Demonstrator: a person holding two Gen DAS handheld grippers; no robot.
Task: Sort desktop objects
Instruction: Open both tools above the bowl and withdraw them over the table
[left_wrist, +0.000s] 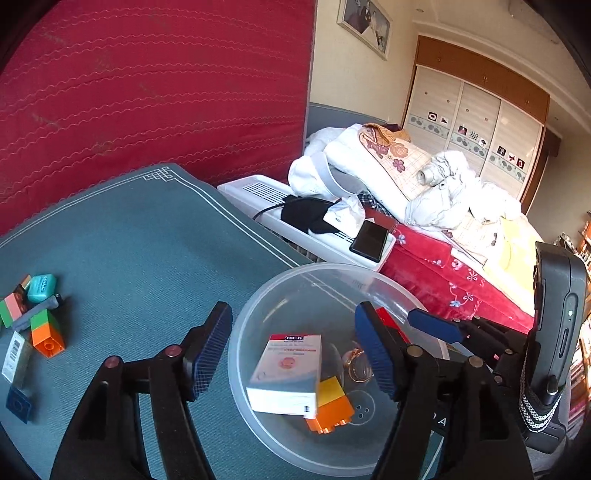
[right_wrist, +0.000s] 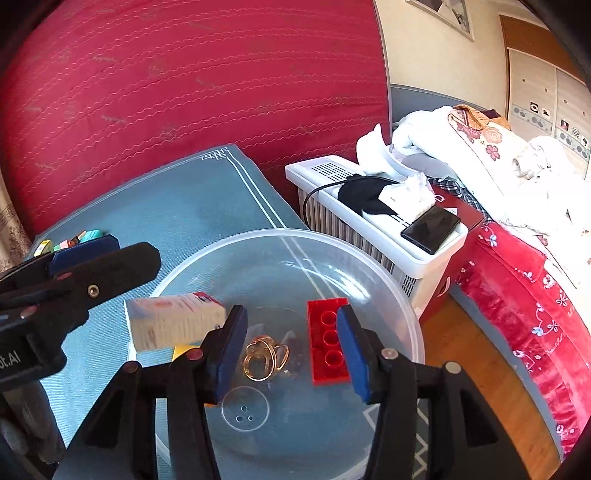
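A clear plastic bowl (left_wrist: 258, 435) sits on the teal mat's right end. In it lie a white and red box (left_wrist: 286, 373), an orange and yellow brick (left_wrist: 330, 406), a gold ring clip (right_wrist: 264, 356) and a red brick (right_wrist: 327, 341). My left gripper (left_wrist: 295, 350) is open and empty just above the box. My right gripper (right_wrist: 291, 350) is open and empty over the bowl, between the clip and the red brick. The bowl (right_wrist: 402, 295) and box (right_wrist: 173, 325) show in the right wrist view too.
Loose items lie at the mat's left: a teal case (left_wrist: 41, 288), a green and orange brick (left_wrist: 46, 334), a grey bar (left_wrist: 35, 314), a small barcode box (left_wrist: 16, 356), a blue tile (left_wrist: 18, 404). A white heater (right_wrist: 373, 229) with a phone (right_wrist: 430, 227) stands right, beside a bed.
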